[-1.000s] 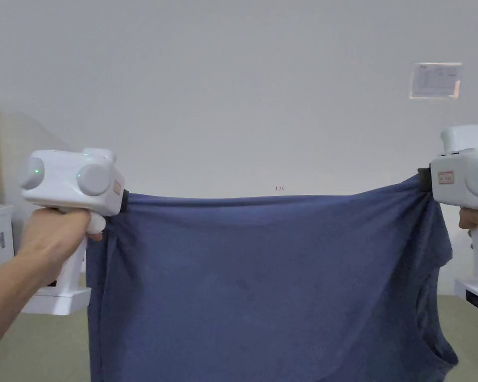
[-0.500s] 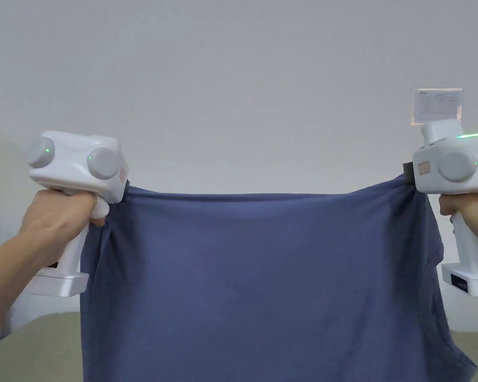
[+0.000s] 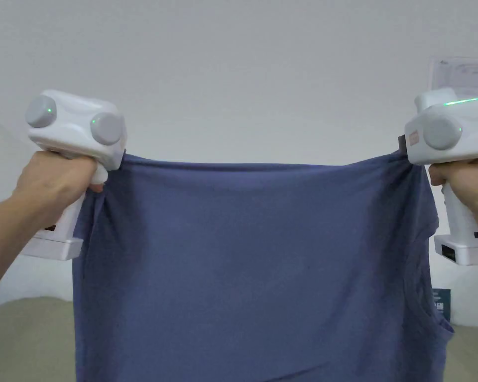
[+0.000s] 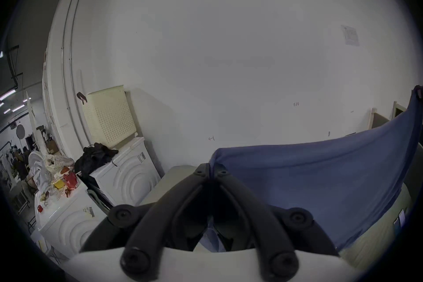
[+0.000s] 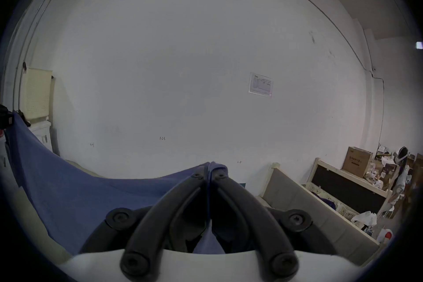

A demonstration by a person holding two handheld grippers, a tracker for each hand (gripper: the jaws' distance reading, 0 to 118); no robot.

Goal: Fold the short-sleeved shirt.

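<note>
We held the blue short-sleeved shirt (image 3: 253,268) up in the air in front of a white wall (image 3: 243,74), its top edge stretched nearly level from side to side and the rest hanging straight down, so its long run was vertical below that taut line. The cloth was a soft, matte knit, smooth across the middle and gathered into small creases at both top corners; a curved opening (an armhole or the neck, we could not tell which) showed low on the right side.

The left gripper (image 4: 210,169) had both black jaws pressed together on the shirt's top left corner, with a sliver of blue cloth pinched between the tips. The right gripper (image 5: 209,166) was likewise clamped on the top right corner, cloth running down between its jaws. In the head view each gripper was a rounded white plastic body held in a hand, the left hand (image 3: 54,181) and the right hand (image 3: 464,184).

The left gripper view added a perforated cream laundry basket (image 4: 108,115) standing on a white machine (image 4: 128,170). The right gripper view added a cardboard box (image 5: 357,161) and a paper sheet (image 5: 261,84) on the wall.
</note>
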